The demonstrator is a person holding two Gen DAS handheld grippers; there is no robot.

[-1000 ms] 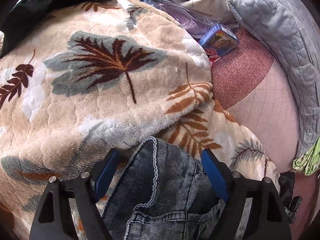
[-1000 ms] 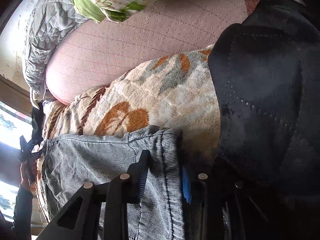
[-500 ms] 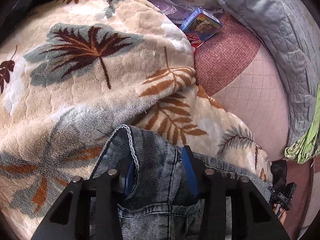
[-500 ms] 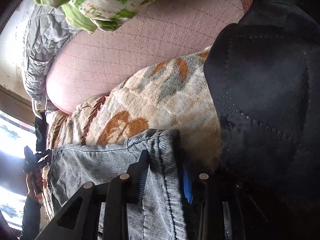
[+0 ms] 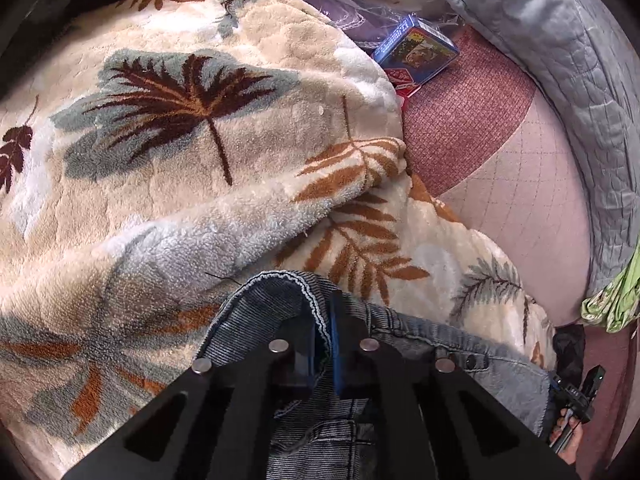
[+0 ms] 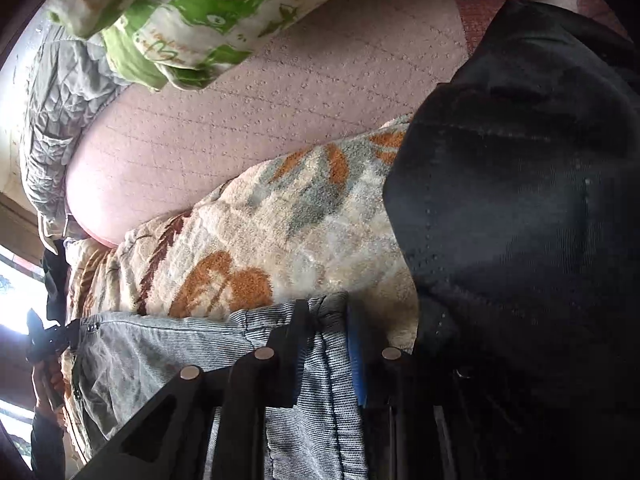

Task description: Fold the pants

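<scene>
Both corners gripped; fold not yet made.
My left gripper point(image 5: 324, 344) and right gripper point(image 6: 326, 344) each pinch the pants point(image 6: 168, 356) edge on the blanket point(image 5: 180, 184); next, I judge, lift evenly.

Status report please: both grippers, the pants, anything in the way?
Left gripper shut on grey denim pants waistband. Right gripper shut on their hem. Black garment right beside that hem.

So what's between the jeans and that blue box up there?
In the left wrist view, only the fluffy leaf-print blanket lies between the jeans and the blue box. The left gripper pinches the jeans' edge.
</scene>
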